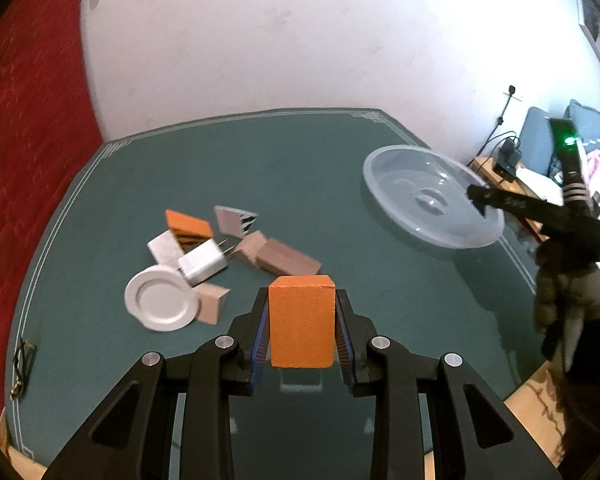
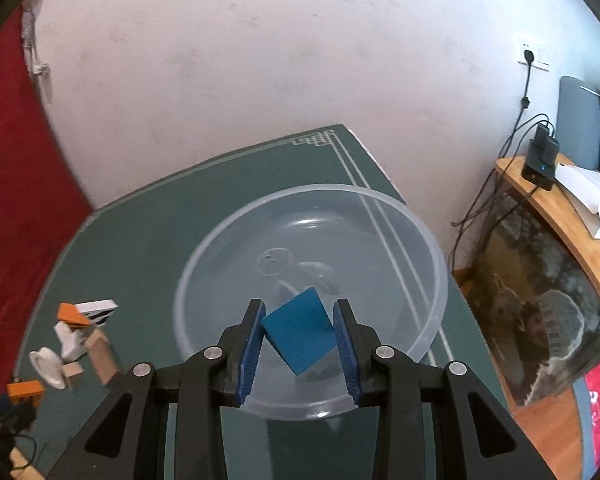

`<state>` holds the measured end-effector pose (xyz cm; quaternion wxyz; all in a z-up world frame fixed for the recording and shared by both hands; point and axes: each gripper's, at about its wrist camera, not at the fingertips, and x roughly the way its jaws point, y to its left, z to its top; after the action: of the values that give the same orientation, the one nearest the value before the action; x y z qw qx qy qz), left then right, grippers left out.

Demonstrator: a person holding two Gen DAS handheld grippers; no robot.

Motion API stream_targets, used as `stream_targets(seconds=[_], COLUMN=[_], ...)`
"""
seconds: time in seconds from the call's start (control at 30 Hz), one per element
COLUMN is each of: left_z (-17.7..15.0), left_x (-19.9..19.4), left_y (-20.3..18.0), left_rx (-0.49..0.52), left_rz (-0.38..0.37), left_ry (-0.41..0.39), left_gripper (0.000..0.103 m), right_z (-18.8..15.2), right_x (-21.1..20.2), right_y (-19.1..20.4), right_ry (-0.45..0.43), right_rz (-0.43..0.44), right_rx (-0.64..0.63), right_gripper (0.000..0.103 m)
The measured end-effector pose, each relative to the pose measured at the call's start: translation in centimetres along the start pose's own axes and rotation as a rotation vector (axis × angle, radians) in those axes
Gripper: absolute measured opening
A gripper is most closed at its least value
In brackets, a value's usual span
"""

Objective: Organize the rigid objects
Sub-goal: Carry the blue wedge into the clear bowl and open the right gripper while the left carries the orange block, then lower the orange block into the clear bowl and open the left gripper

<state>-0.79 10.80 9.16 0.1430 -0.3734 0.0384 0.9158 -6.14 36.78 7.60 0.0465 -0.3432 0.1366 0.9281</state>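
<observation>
Each camera rides on its own gripper and looks forward and downward along the two fingers, which fill the bottom of its view.

The left wrist view sits above the near part of the green table (image 1: 260, 168), facing the far white wall (image 1: 300, 40). A pile of small blocks (image 1: 228, 256) lies close, slightly left; the clear bowl (image 1: 432, 204) is farther off to the right, with the right gripper (image 1: 480, 200) at its rim.

The right wrist view hangs close over that bowl (image 2: 312, 264) — it fills the middle — facing the same wall (image 2: 260, 60).

Both views share the table, the bowl and the blocks (image 2: 80, 340), which the right view shows at its far left.
</observation>
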Motion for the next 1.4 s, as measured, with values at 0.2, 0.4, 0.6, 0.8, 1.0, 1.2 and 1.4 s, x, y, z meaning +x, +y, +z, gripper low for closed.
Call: stream_targets(seconds=[0.2, 0.4, 0.6, 0.8, 1.0, 1.2, 1.4], left_z=[1.3, 2.9, 4.5, 6.2, 7.4, 8.0, 8.3], left_x=[0.2, 1.3, 3.5, 5.6, 7.5, 8.7, 9.6], left_y=[-2.3, -4.6, -7.2, -9.5, -11.6, -12.8, -13.4], left_rx=[0.021, 0.036, 0.060, 0.076, 0.098, 0.117, 0.129], left_rz=[-0.039, -0.089, -0.136, -0.170, -0.169, -0.162, -0.153], left_ry=[-0.017, -0.017, 0.001, 0.006, 0.016, 0.023, 0.029], left_gripper=[0.031, 0.031, 0.031, 0.031, 0.031, 0.031, 0.031], right_z=[0.2, -0.1, -0.8, -1.2, -1.2, -1.3, -1.4], right_x=[0.1, -0.9, -1.2, -2.0, -1.6, -1.5, -1.5], right_y=[-1.6, -2.6, -3.9, -4.4, -5.1, -5.8, -5.9], right_ry=[-0.035, -0.103, -0.154, -0.216, -0.213, -0.207, -0.208], right_rz=[-0.022, -0.096, -0.169, -0.232, -0.241, -0.244, -0.247], right_rx=[0.066, 0.124, 0.190, 0.211, 0.224, 0.252, 0.253], right_gripper=[0.062, 0.064, 0.064, 0.064, 0.064, 0.065, 0.065])
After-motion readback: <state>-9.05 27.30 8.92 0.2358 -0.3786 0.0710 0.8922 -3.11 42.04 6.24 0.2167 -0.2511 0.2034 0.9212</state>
